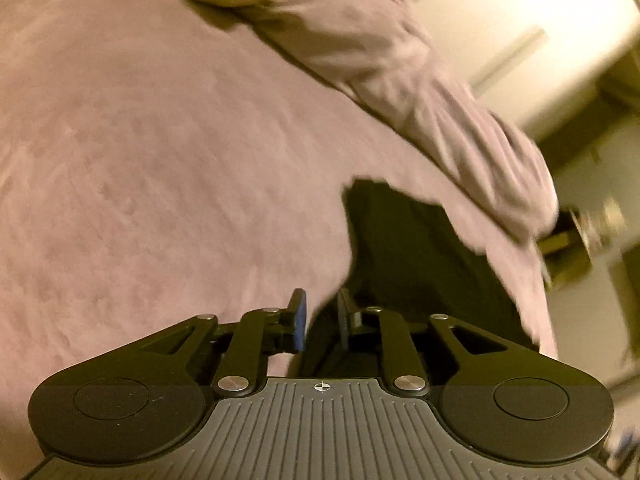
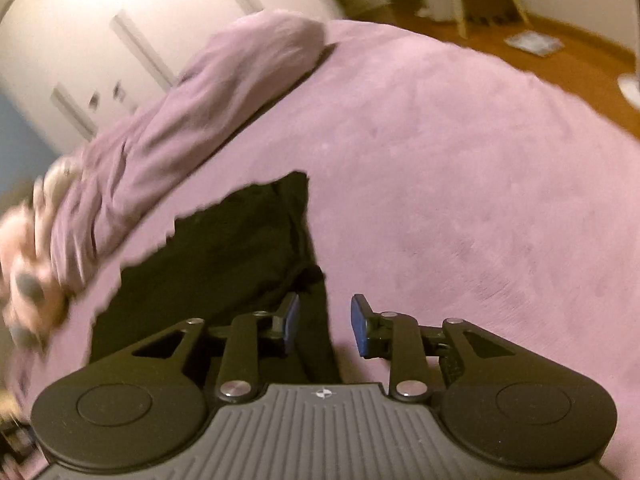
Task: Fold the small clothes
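Left wrist view: the left tongs (image 1: 322,320) stand slightly parted, gripping nothing; the dark garment (image 1: 404,264) lies flat on the pink bed cover (image 1: 160,140), its near edge running in between the pads, which do not appear to press it. The garment reads as thin, light and limp; it should drape and slip rather than hold a crease, so a corner or hem looks like the sound place to take hold. A rumpled mauve pillow (image 1: 420,92) lies just beyond it. Right wrist view: the right tongs (image 2: 324,326) are open and empty, with a strip of the garment (image 2: 224,248) between the pads. Motion blur smears the garment's left edge; a blurred pale object (image 2: 28,248) at the left border cannot be identified. The garment's type and its near portion, behind the tongs' bodies, cannot be made out.
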A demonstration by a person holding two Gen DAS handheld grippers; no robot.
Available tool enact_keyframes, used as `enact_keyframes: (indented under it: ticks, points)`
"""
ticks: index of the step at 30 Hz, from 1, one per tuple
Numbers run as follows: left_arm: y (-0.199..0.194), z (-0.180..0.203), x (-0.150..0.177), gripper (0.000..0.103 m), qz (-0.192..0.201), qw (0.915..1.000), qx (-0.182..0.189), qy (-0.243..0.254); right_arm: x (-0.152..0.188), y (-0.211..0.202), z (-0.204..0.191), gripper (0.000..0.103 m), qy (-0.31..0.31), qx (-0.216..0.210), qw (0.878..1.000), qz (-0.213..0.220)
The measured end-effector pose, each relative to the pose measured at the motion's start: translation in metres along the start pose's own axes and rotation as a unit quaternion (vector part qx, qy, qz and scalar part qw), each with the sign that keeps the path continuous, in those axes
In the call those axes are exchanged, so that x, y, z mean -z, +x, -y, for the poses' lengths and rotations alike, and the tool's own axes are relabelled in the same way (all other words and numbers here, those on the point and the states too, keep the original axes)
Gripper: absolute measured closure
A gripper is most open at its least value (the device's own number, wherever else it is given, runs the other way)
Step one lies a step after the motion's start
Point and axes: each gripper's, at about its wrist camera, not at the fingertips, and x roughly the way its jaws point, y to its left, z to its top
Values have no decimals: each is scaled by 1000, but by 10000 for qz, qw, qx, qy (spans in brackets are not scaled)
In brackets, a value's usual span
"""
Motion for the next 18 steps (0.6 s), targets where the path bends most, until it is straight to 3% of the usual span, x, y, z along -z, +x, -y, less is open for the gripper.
enact_keyframes:
  ticks: [5,9,13,15,17,18]
  points:
    - [8,13,20,76,-391,9949,40,933,20,1,-18,58,-1469,-182,9885,-316]
    - [21,31,28,75,-421,9902,122,1324,31,9,-41,57,-2128,-232,9761,-377]
    - [34,48,34,73,-494,9836,-92,1733,40,11,-59,57,-2580,-270,9652,-341]
    - [35,56,37,74,-448,9792,-109,1975,43,14,-64,59,-2732,-226,9609,-397]
    - [32,61,41,82,-363,9745,-164,2210,46,15,-66,77,-2855,-174,9573,-421]
    - [30,62,43,85,-344,9728,-177,2283,47,14,-65,80,-2874,-172,9567,-421]
